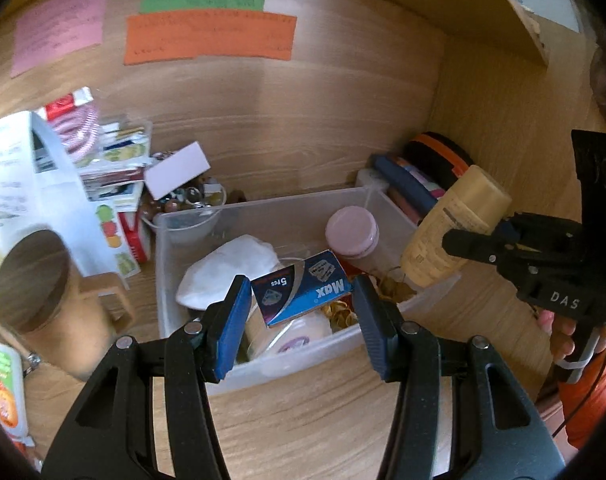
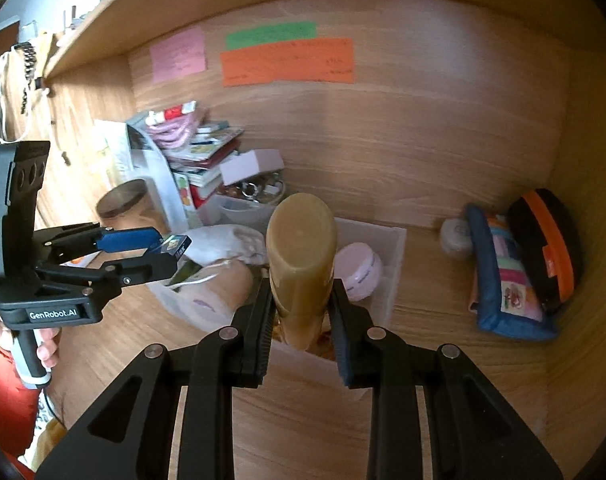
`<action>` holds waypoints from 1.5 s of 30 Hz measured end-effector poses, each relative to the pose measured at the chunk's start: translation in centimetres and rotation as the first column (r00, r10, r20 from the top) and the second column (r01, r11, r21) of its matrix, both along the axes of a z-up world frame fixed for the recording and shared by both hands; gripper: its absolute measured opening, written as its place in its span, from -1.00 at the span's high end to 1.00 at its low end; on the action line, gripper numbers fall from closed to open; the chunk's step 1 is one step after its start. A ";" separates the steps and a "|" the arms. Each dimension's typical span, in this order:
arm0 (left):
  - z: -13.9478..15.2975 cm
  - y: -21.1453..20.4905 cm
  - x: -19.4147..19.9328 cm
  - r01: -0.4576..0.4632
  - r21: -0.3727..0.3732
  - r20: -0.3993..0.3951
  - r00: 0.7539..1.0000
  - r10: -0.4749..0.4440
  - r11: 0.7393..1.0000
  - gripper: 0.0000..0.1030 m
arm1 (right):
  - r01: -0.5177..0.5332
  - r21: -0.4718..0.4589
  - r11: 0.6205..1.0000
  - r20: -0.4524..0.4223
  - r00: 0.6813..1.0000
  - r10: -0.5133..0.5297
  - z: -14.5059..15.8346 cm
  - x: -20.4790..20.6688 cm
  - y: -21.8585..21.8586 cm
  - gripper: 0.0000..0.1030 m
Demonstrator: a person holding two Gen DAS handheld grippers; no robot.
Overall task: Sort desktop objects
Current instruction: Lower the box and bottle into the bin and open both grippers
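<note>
The left tongs [image 1: 301,304] pinched a blue box [image 1: 302,293] over the clear bin [image 1: 191,240], likely to drop it in. The right tongs [image 2: 301,312] squeezed a tan bottle [image 2: 302,256] above the same bin.

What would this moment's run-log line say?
left gripper: shut on blue Max box | right gripper: shut on tan bottle | both over clear bin

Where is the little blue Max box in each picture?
Left wrist view: the blue Max box sits in the lower middle, between the left claw's fingers, above the clear plastic bin.
Right wrist view: at the left, only its edge shows at the left claw's tip.
Shared landmark: the orange paper note on the back wall.
</note>
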State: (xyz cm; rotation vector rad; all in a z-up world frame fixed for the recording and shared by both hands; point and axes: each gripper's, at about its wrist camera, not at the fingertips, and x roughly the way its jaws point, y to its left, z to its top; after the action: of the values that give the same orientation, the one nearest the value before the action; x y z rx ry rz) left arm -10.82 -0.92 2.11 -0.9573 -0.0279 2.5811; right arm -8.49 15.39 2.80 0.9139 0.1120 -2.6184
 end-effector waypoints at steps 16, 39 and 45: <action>-3.6 4.9 -5.3 0.075 -0.072 0.082 0.994 -0.069 0.995 -0.01 | -0.001 0.056 0.998 0.057 0.998 -0.002 -3.5 -5.1 0.7 0.54; -2.6 4.2 -4.2 0.038 -0.067 0.011 0.999 -0.037 0.997 -0.45 | 0.023 0.101 0.995 0.037 0.999 -0.027 -4.3 -6.1 0.1 0.09; -2.3 3.7 -4.1 0.027 -0.063 0.001 1.000 -0.027 0.998 -0.48 | 0.049 0.112 0.993 0.024 0.998 -0.052 -3.8 -5.8 0.2 -0.03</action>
State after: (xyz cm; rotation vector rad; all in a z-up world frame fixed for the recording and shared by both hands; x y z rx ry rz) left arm -14.90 2.77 -0.19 -0.9731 0.0663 2.5705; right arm -14.27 15.58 -1.03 1.0015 0.2327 -2.6676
